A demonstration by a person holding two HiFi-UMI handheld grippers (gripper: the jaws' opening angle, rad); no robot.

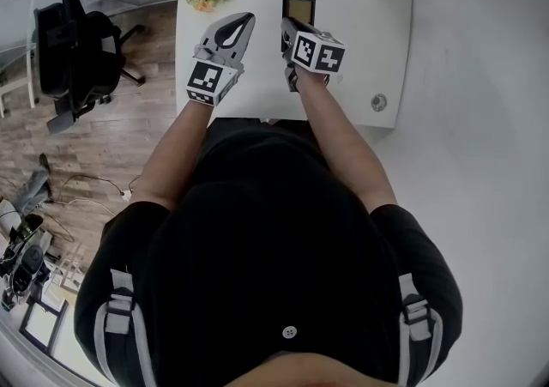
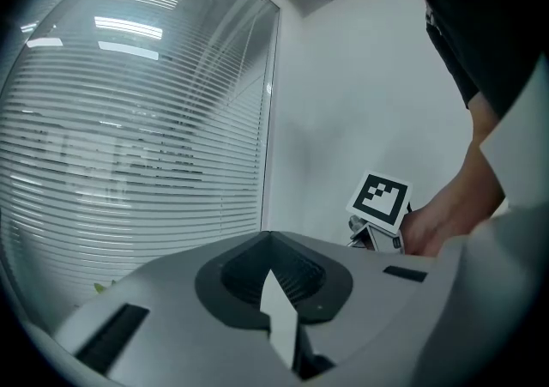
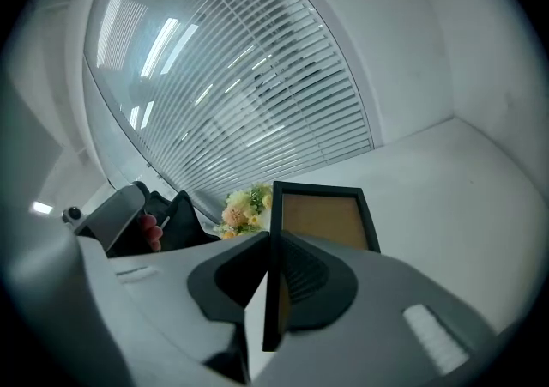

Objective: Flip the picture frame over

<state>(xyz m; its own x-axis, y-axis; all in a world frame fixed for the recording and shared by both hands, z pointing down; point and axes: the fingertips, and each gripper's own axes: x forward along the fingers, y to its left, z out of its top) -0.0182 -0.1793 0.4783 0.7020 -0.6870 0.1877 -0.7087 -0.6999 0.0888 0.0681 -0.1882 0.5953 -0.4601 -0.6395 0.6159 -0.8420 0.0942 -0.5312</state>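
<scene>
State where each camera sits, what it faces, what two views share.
Head view: on the head, steeply down at white table; torso, arms, left gripper, right gripper show.
Left gripper view: on that gripper, toward blinds; its shut jaws, the right hand show.
Right gripper view: on that gripper, toward picture frame and flowers; its jaws clamp the frame.
Shared: head and right gripper views show frame, flowers.

No words, brand names or numbers can be read. The only signs are black-and-white square code markers on the cubes over the white table [image 1: 377, 25]: one on the left gripper [image 1: 244, 20], two on the right gripper [image 1: 287, 27].
</scene>
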